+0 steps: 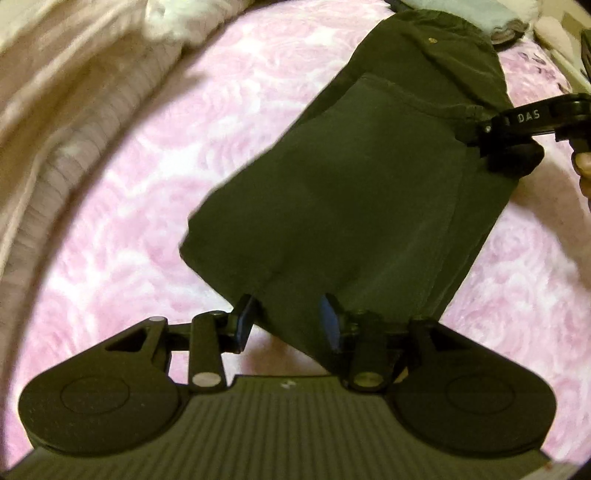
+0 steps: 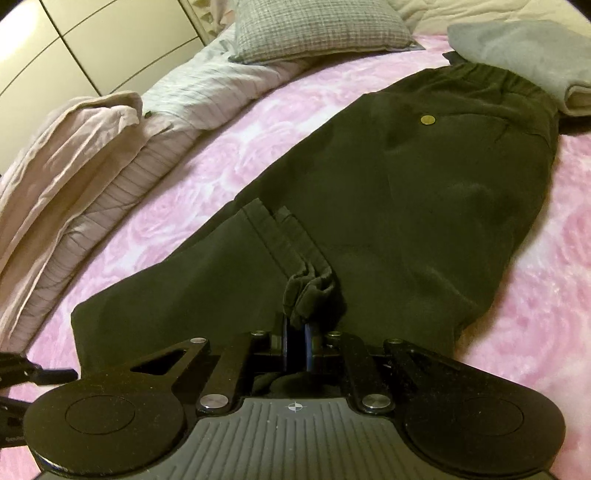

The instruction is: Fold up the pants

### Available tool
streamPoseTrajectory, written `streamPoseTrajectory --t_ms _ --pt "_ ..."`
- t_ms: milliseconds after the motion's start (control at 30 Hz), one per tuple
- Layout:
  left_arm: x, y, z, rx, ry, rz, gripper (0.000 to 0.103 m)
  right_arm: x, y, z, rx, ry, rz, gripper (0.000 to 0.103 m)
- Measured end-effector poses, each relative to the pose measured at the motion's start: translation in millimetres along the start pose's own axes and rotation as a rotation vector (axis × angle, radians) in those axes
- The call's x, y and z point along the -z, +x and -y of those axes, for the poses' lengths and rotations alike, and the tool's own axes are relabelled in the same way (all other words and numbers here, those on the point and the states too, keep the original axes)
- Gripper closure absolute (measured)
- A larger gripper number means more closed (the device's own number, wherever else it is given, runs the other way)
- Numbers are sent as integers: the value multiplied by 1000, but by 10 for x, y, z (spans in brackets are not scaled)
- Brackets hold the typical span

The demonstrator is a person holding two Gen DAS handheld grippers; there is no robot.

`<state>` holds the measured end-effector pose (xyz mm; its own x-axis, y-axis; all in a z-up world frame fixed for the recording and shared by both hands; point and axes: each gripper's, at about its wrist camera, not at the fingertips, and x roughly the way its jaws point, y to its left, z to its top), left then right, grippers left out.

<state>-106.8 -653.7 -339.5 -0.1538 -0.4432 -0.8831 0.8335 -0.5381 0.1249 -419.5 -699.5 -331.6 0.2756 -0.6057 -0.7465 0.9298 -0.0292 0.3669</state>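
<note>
Fingers of the left gripper [image 1: 288,325] stand partly apart around the near fold edge of the pants [image 1: 354,192]; cloth lies between the blue pads, but whether they press on it cannot be told from this blurred view. Nearest in the right wrist view, the right gripper [image 2: 295,347] has its fingers shut tight on a bunched hem cuff [image 2: 308,291], drawn up onto the body of the garment. The dark pants lie lengthwise on the bed's pink floral cover [image 1: 122,206], legs already doubled back toward the waist.

To do this fold well, in my judgement, both grippers should carry their edges level and together, lay the hem square with the waistband, and let go only once the cloth lies flat, so the bunched cuff does not drag a crease across the panel.

Farther off, the left view alone shows the right gripper from the side, marked with lettering, at the pants' far edge, and part of a hand [image 1: 583,173] behind it. The right view alone shows the elastic waistband [image 2: 495,77], a brass button [image 2: 427,119], a grey folded garment [image 2: 524,55] overlapping the waist, a checked pillow [image 2: 317,29], and rumpled pale bedding [image 2: 74,162] near the cupboard doors [image 2: 74,44].
</note>
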Motion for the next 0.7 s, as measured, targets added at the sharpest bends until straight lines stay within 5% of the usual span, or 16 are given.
streamPoseTrajectory --t_ms 100,333,533,633,700 --pt "-87 -77 89 6 50 46 70 34 -9 -18 -6 -28 -5 98" --pt "-91 394 -28 31 -28 -28 59 47 -9 68 -16 7 22 98" --pt "-157 173 -82 14 -14 -35 62 16 -25 141 -42 35 -2 98" --pt "-82 -54 -211 -18 -32 -16 66 39 -216 136 -30 72 2 87" --pt "10 -184 -294 -27 -35 -14 66 135 -380 62 -42 70 8 67"
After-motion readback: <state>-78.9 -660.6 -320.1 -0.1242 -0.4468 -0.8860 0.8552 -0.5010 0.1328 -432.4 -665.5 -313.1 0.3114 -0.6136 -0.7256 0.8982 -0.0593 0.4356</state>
